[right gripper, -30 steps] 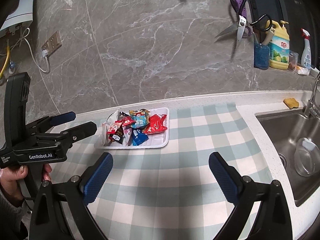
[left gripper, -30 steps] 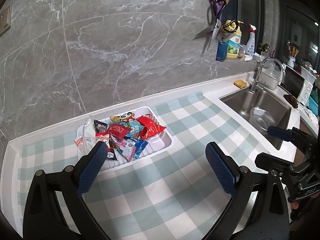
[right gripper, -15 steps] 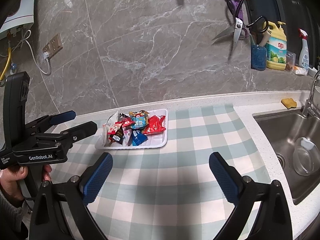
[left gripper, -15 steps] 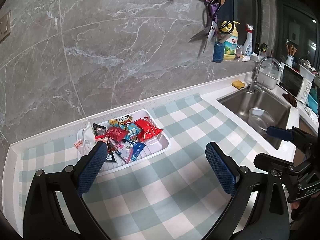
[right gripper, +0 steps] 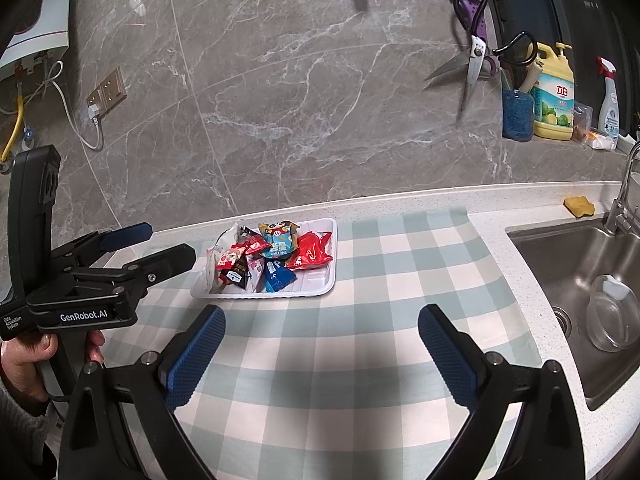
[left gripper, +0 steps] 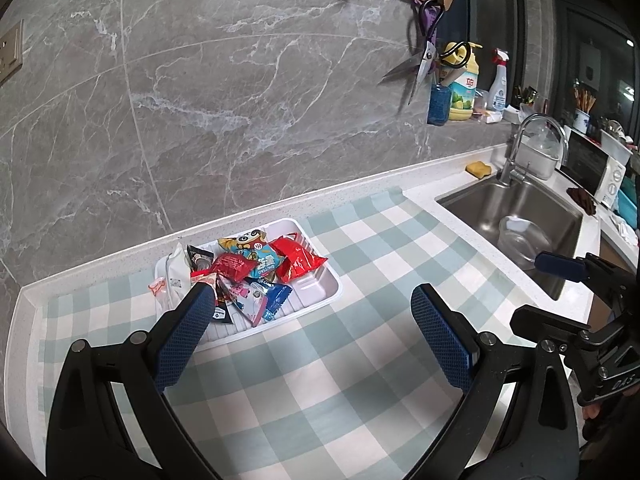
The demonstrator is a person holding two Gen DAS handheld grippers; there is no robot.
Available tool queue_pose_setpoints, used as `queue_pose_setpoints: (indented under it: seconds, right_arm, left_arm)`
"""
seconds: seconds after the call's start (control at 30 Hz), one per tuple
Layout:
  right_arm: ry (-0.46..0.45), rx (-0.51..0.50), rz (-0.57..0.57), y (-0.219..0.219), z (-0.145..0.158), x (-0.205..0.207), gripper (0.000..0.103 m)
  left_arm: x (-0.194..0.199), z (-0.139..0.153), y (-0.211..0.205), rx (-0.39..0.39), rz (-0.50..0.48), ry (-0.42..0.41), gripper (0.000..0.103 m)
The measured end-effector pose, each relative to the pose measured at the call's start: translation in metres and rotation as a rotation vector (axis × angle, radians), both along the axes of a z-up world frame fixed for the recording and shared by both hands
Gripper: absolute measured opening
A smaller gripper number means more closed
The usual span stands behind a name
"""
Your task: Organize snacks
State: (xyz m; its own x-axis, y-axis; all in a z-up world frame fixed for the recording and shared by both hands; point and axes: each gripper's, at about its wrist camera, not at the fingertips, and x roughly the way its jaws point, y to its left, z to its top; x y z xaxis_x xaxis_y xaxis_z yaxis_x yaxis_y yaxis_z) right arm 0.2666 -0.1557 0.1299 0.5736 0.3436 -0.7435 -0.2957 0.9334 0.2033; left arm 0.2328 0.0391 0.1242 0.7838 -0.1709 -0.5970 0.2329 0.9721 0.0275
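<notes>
A shallow white plastic tray (left gripper: 320,294), rectangular with rounded corners and a ribbed floor, sits on a bench (left gripper: 424,194) of pale speckled stone. The tray rests on a soft cloth (left gripper: 304,364) checked in pale green and white, near the cloth's far edge and close to the grey marble wall (left gripper: 224,92) veined in white.

Inside the tray lies a loose heap of small snack packets (left gripper: 250,276), crinkled and glossy. A red packet (left gripper: 298,260) lies toward the sink side of the tray, a yellow and blue one with a cartoon face (left gripper: 250,246) at the wall side, a blue one (left gripper: 274,296) at the near side, and a white pouch (left gripper: 174,270) leans over the tray's far-left rim. The packets overlap, so their exact count cannot be told.

The left hand-held gripper (left gripper: 312,328) hovers over the cloth just in front of the tray, spread wide and holding nothing; its black arms end in blue pads (left gripper: 182,338) with a fine knobbled grip. The right hand-held gripper (right gripper: 320,350) also hangs above the cloth on the near side of the tray, equally wide and holding nothing.

Well to the right of the tray, a stainless steel sink (right gripper: 600,276) is set into the bench, with a clear glass bowl (right gripper: 612,312) in it. A yellow sponge (right gripper: 579,206) lies behind the sink. On the wall above and right of the tray hang purple-handled scissors (right gripper: 474,48).
</notes>
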Motion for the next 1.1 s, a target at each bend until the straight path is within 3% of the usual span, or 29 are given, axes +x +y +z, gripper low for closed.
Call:
queue_pose_setpoints:
  seconds: [1.1]
  right_arm:
    - [0.009,0.001,0.001,0.0,0.0,0.003,0.099]
  left_arm:
    - [0.01,-0.003,0.004,0.022,-0.001,0.003,0.1]
